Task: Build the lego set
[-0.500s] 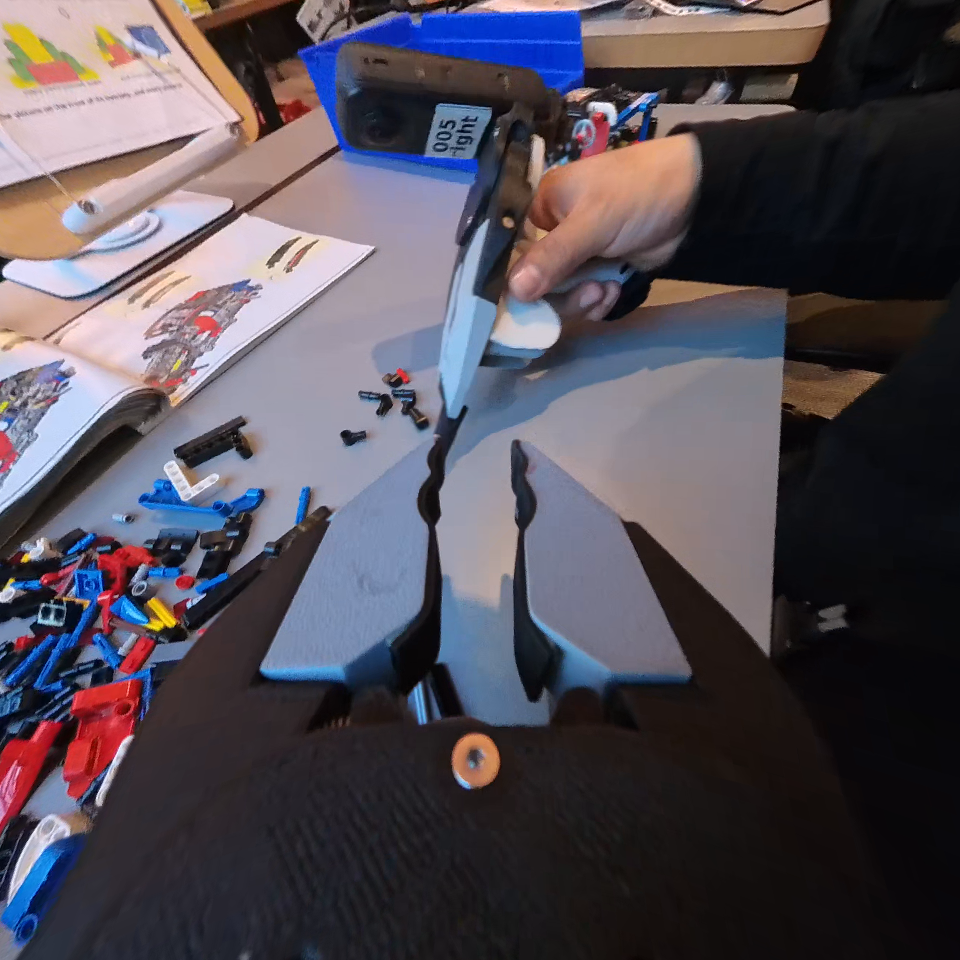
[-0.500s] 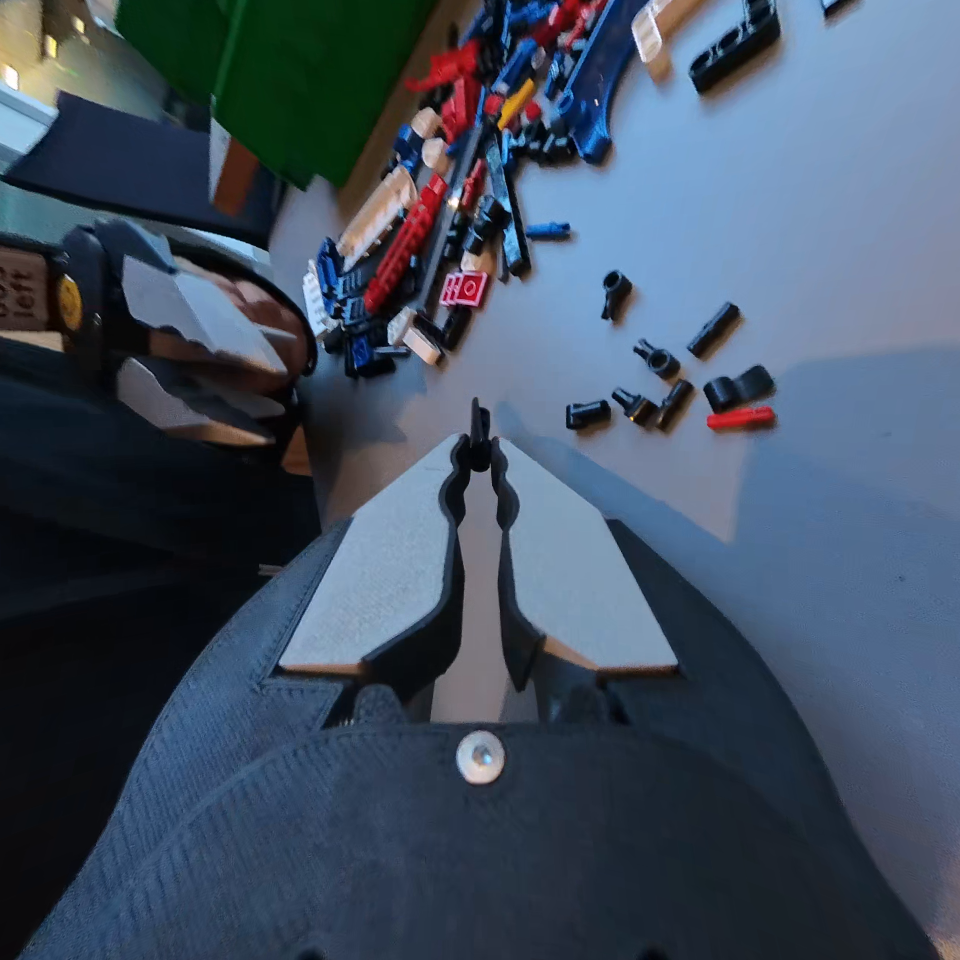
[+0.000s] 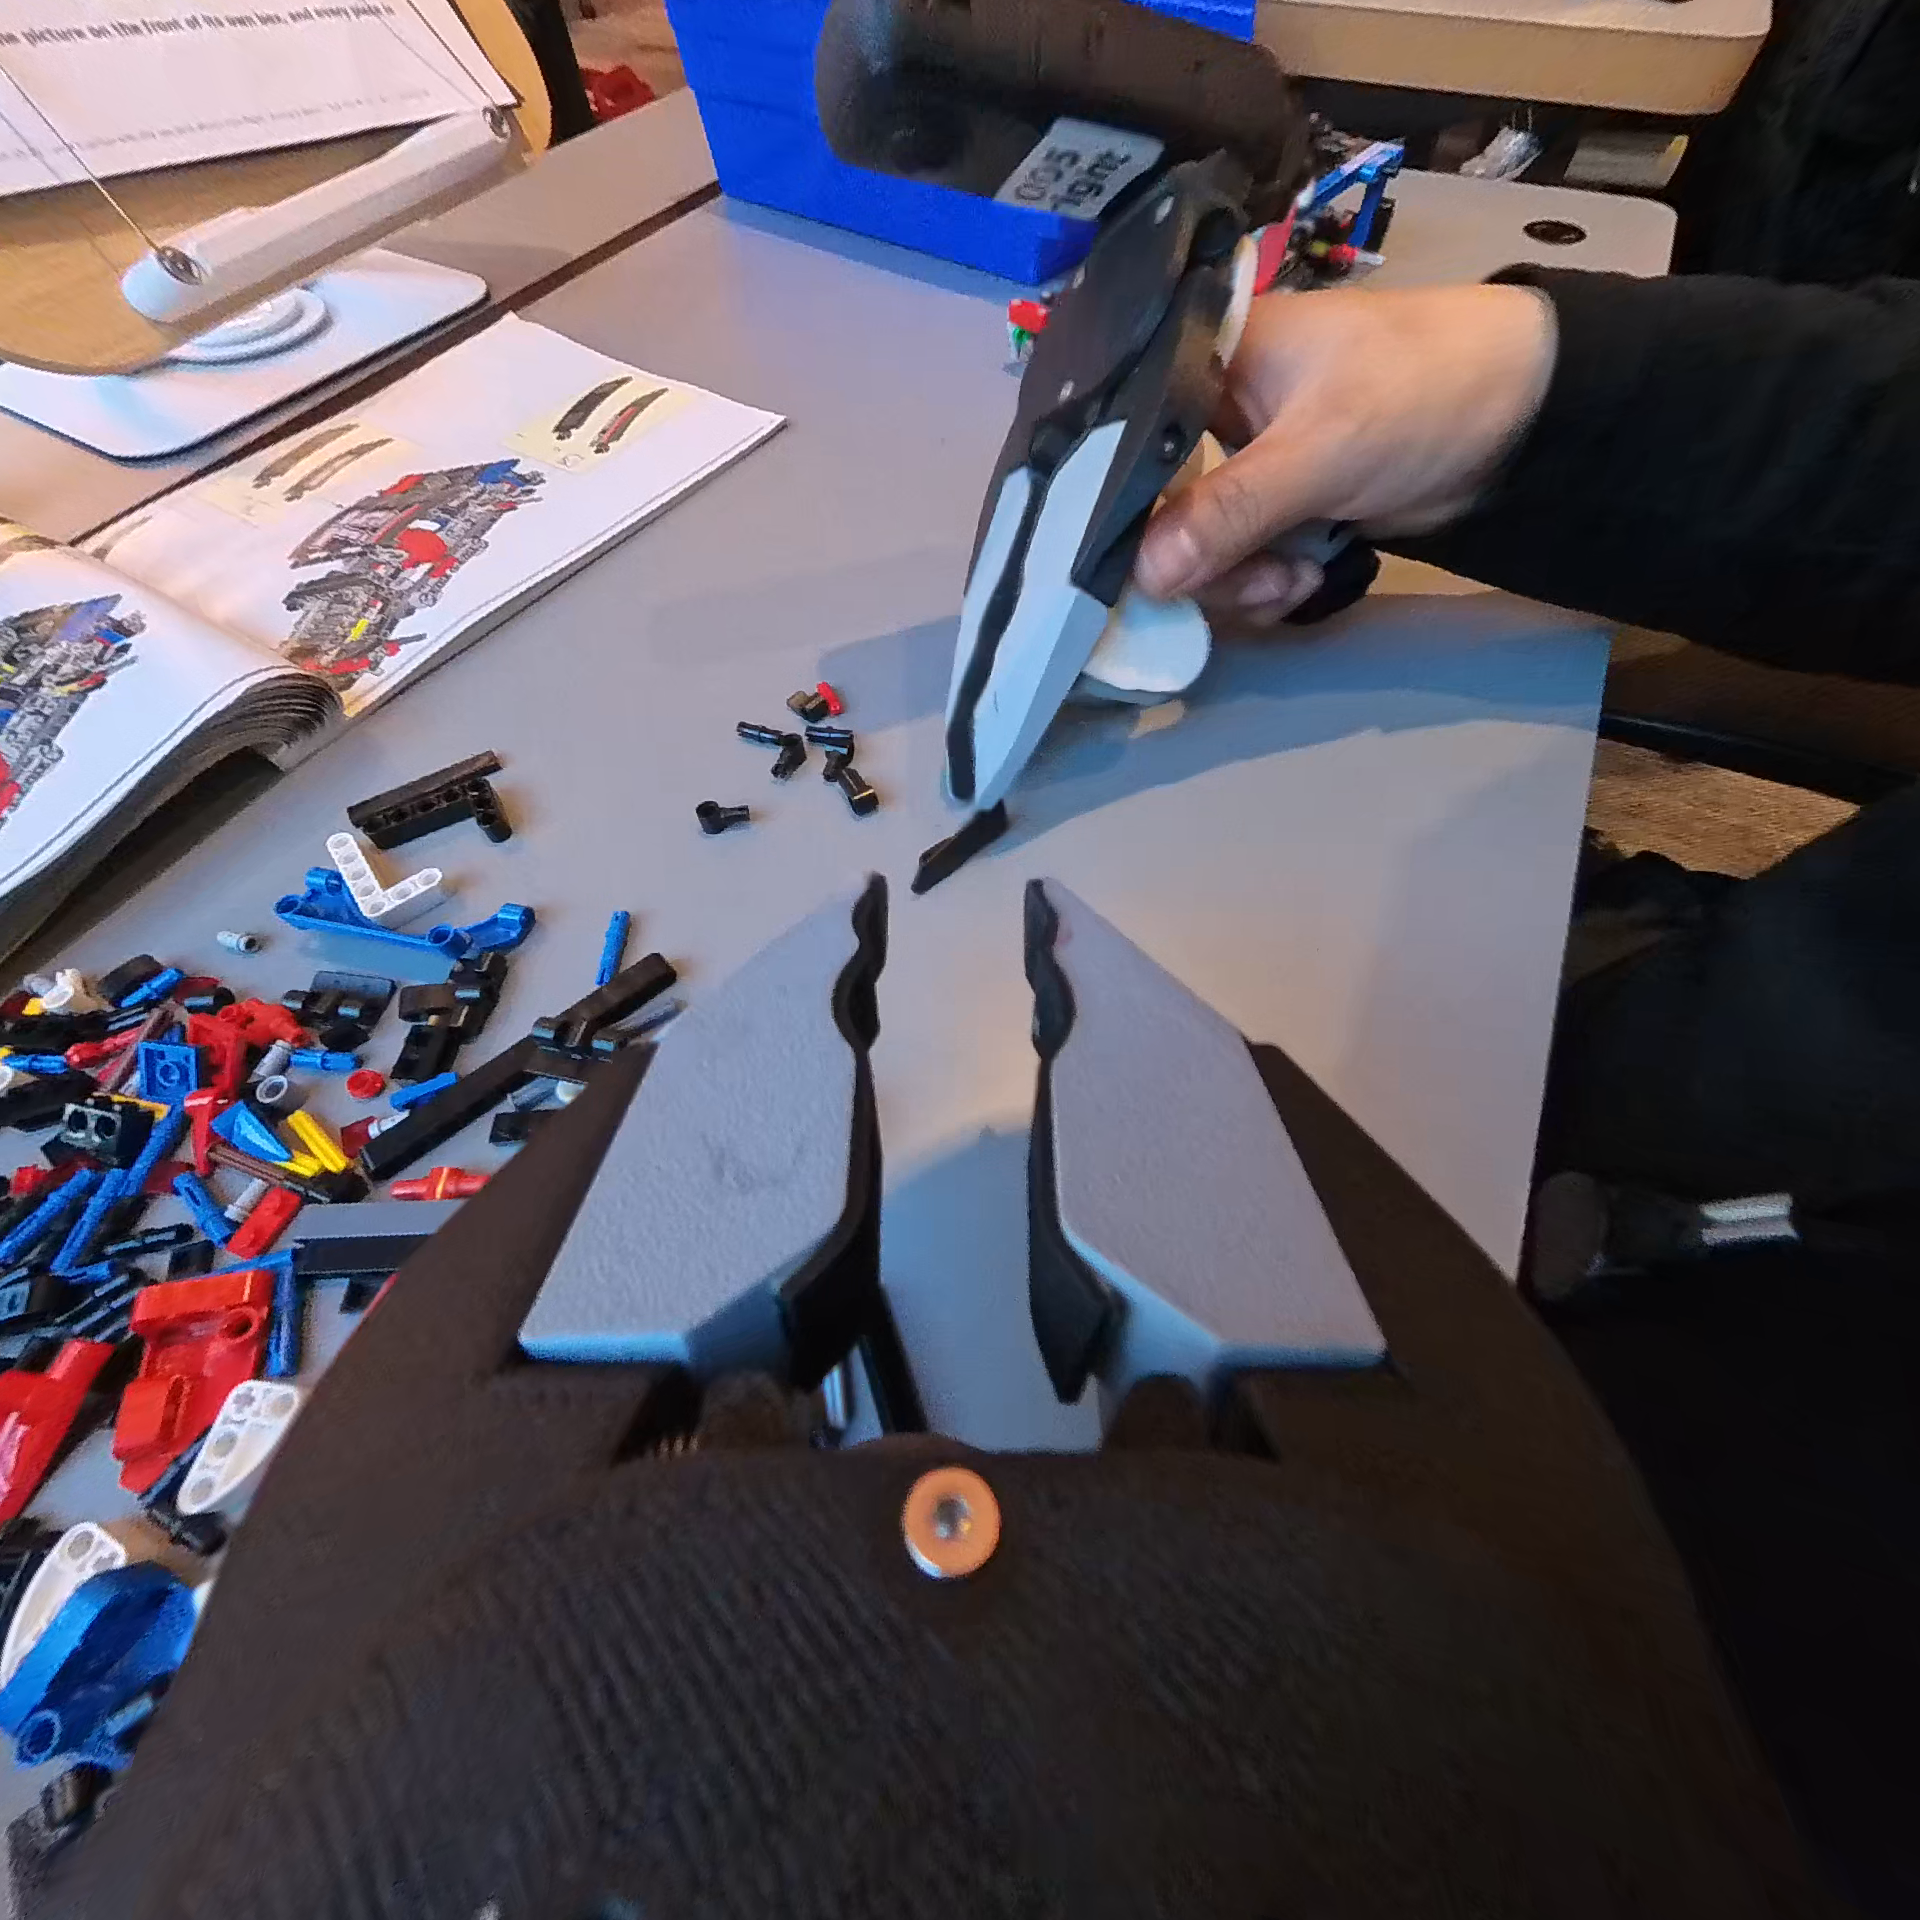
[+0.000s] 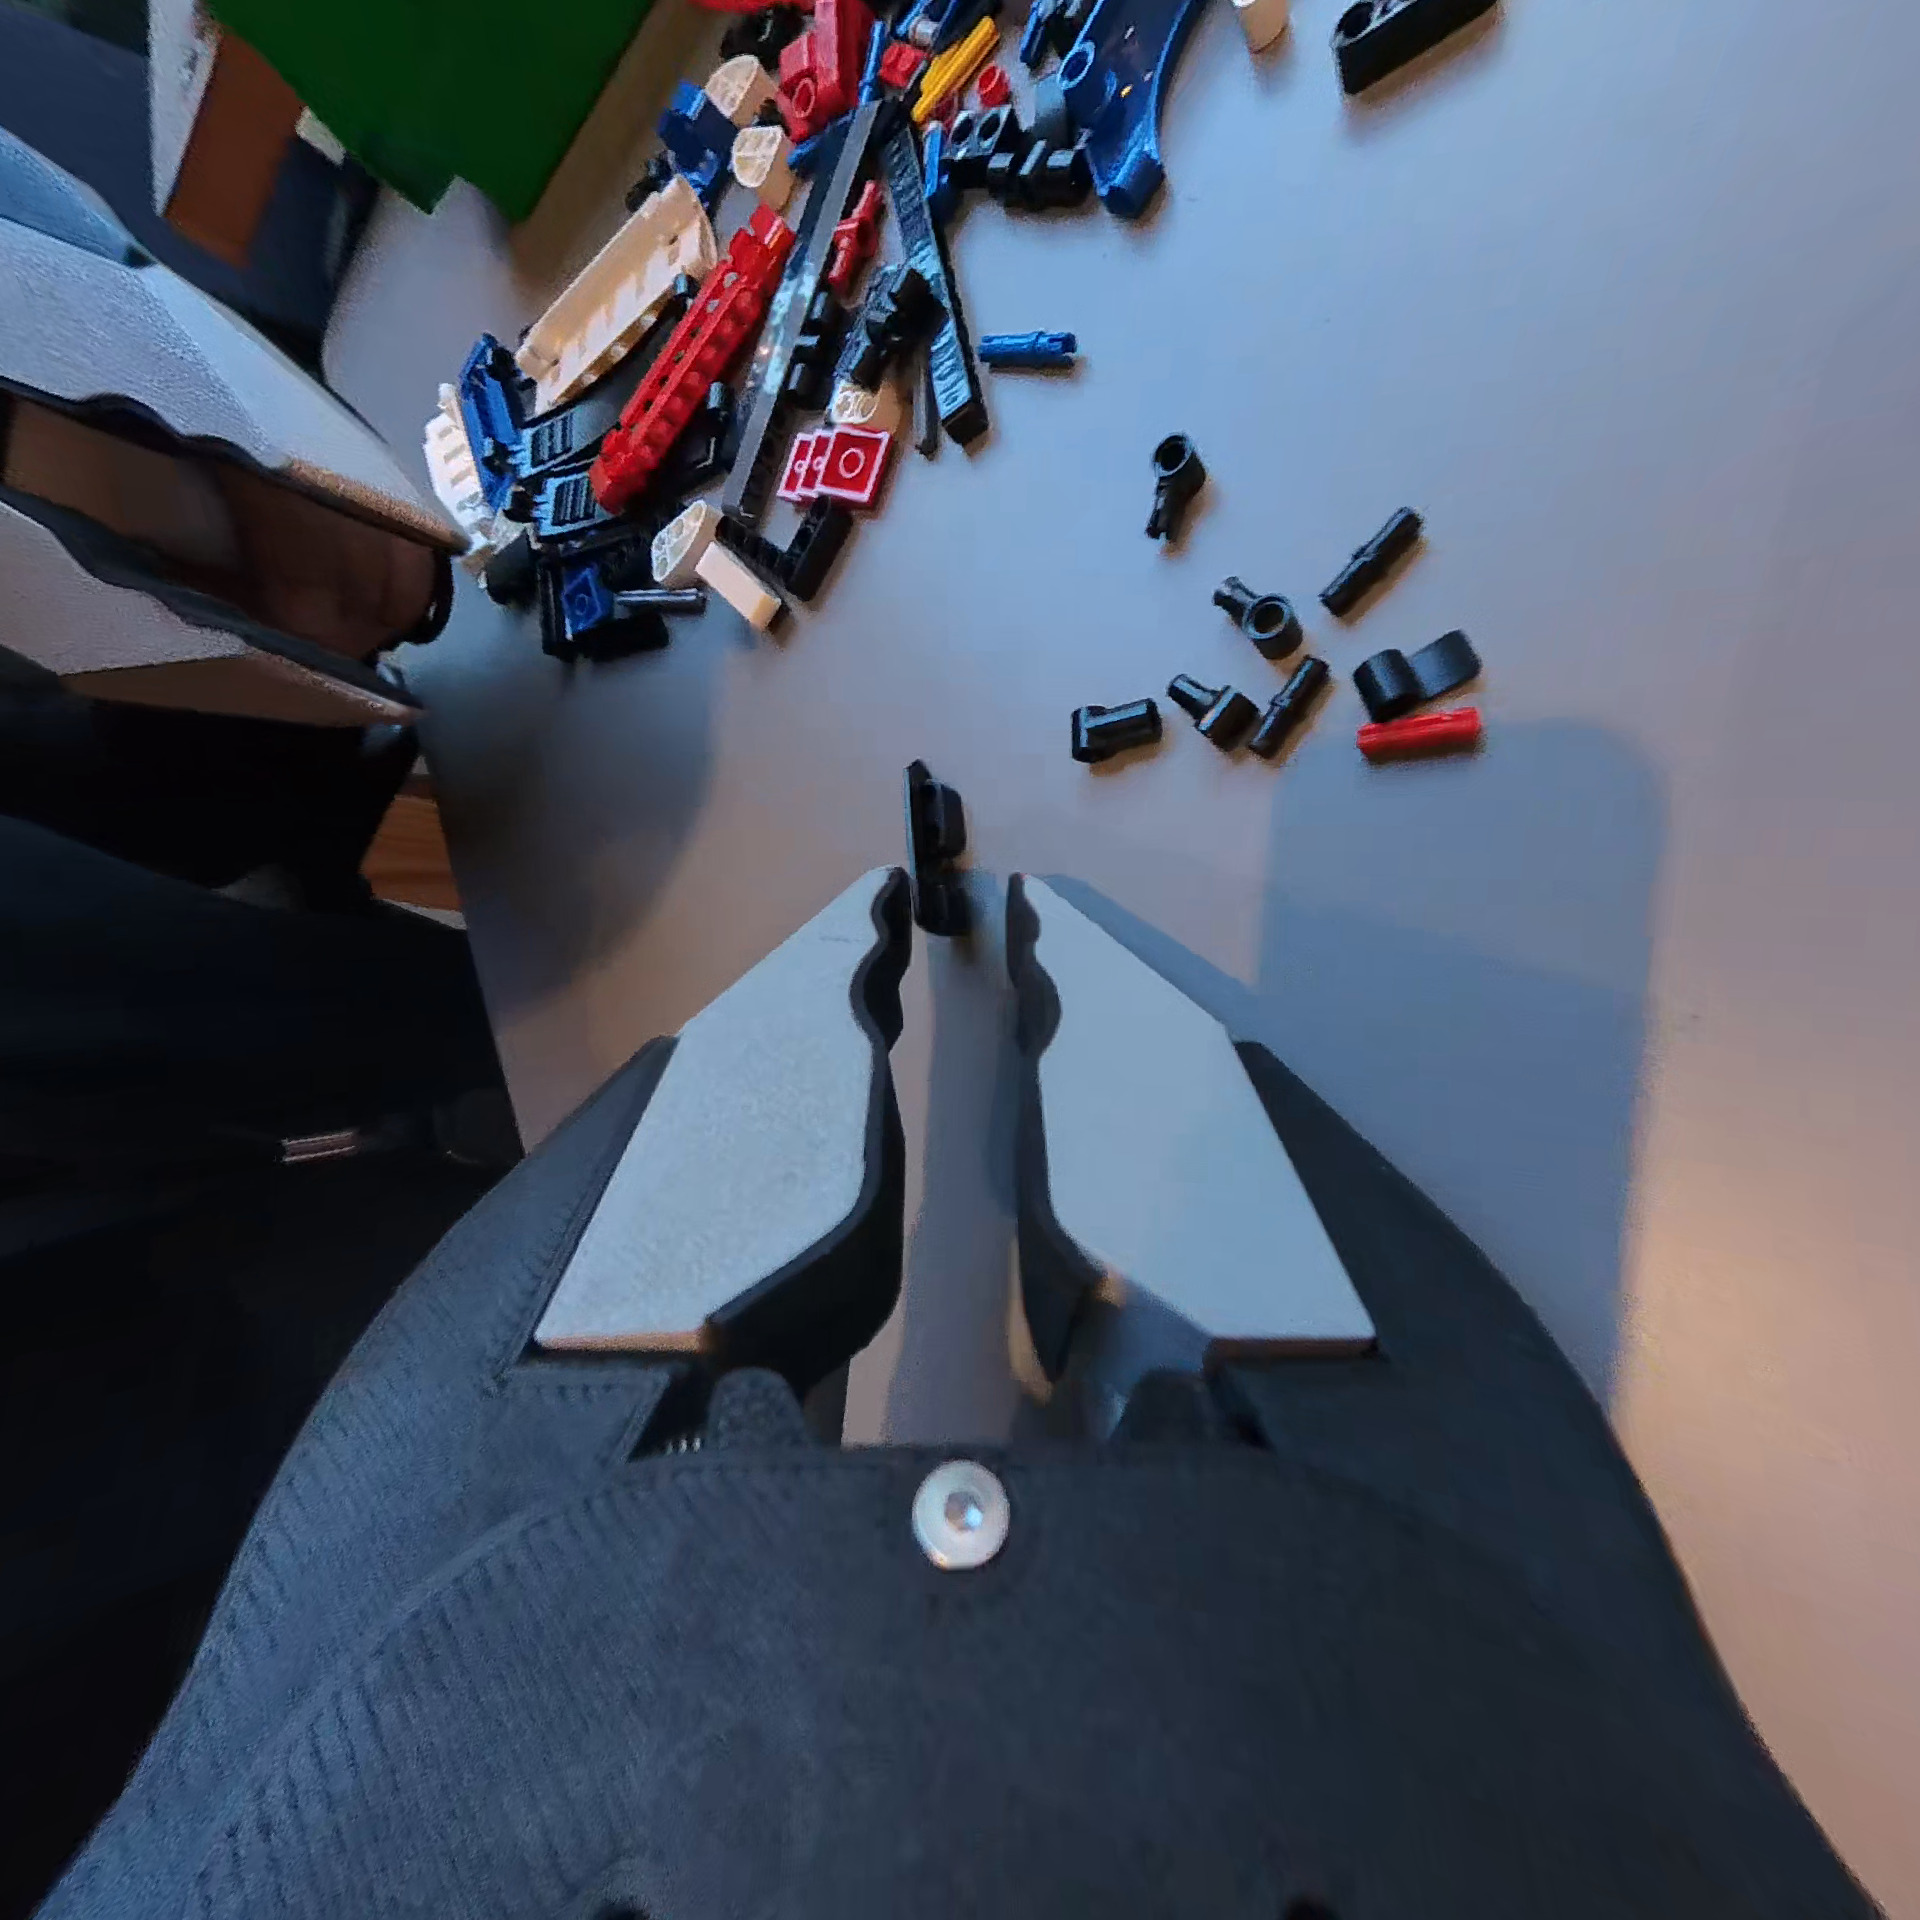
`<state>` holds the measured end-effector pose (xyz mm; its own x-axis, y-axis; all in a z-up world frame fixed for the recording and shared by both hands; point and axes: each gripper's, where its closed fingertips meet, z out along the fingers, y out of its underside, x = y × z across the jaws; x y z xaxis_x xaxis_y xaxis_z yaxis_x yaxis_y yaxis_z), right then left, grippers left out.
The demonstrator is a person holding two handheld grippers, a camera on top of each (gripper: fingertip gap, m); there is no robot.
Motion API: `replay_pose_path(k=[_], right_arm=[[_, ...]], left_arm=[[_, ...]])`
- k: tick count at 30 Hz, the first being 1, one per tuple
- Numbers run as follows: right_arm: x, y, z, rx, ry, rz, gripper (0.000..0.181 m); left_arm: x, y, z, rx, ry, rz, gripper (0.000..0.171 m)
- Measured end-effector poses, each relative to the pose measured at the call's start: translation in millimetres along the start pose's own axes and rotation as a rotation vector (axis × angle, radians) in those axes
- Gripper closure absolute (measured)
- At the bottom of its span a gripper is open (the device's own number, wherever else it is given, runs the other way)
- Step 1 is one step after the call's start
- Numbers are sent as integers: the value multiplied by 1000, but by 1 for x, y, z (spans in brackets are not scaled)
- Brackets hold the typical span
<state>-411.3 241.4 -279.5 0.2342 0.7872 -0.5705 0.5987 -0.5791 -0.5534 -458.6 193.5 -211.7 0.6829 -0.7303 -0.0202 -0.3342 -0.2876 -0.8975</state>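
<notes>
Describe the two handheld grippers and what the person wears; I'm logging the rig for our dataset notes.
Both grippers have ribbed black bodies with a silver screw, and two pale grey wedge-shaped fingers lined with wavy black pads. The right gripper has a white trigger and a small white label on its black camera housing. The hand holding it emerges from a black long sleeve.

Two handheld grippers: the left gripper (image 3: pixel 954 899) and the right gripper (image 4: pixel 958 883). One open instruction booklet (image 3: pixel 343 551) at far left. One blue bin (image 3: pixel 831 156) at the far side. One small black piece (image 4: pixel 933 852) at the right gripper's tips. Seven small black connectors (image 4: pixel 1262 618) and one red pin (image 4: pixel 1418 730) in a loose cluster. One pile of mixed pieces (image 3: pixel 187 1122) near left, too many to count.
</notes>
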Motion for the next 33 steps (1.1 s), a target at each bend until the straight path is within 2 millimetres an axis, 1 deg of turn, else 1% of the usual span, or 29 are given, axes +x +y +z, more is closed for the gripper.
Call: replay_pose_path(k=[5, 9, 14, 17, 18, 21, 23, 26, 28, 30, 33], right_arm=[[-2, -5, -12, 66, 31, -63, 166], [-8, -6, -16, 104, 58, -183, 163], [-8, -6, -11, 119, 127, -344, 160], [-3, -1, -4, 94, 159, -395, 159], [-1, 1, -2, 78, 163, -399, 161], [0, 3, 2, 48, 165, -403, 178], [-3, 4, 3, 21, 124, -360, 179], [-17, 10, 6, -43, -55, -199, 179], [-23, 11, 7, -62, -135, -114, 179], [-24, 13, 8, -91, -160, -64, 179], [-27, 21, 11, -162, -204, 12, 179]], left_arm=[[-1, 3, 0, -16, -3, -41, 147], [-4, 9, 1, -50, -24, -41, 147], [0, 12, 5, -59, -24, -35, 147], [6, 12, 9, -44, -23, -32, 146], [9, 13, 10, -39, -17, -28, 146], [17, 19, 15, -55, -13, 6, 146], [20, 24, 19, -87, -15, 37, 146], [23, 28, 20, -106, -26, 93, 147], [25, 29, 23, -119, -24, 130, 147], [28, 32, 28, -159, -9, 186, 146], [26, 38, 39, -241, -13, 306, 143]])
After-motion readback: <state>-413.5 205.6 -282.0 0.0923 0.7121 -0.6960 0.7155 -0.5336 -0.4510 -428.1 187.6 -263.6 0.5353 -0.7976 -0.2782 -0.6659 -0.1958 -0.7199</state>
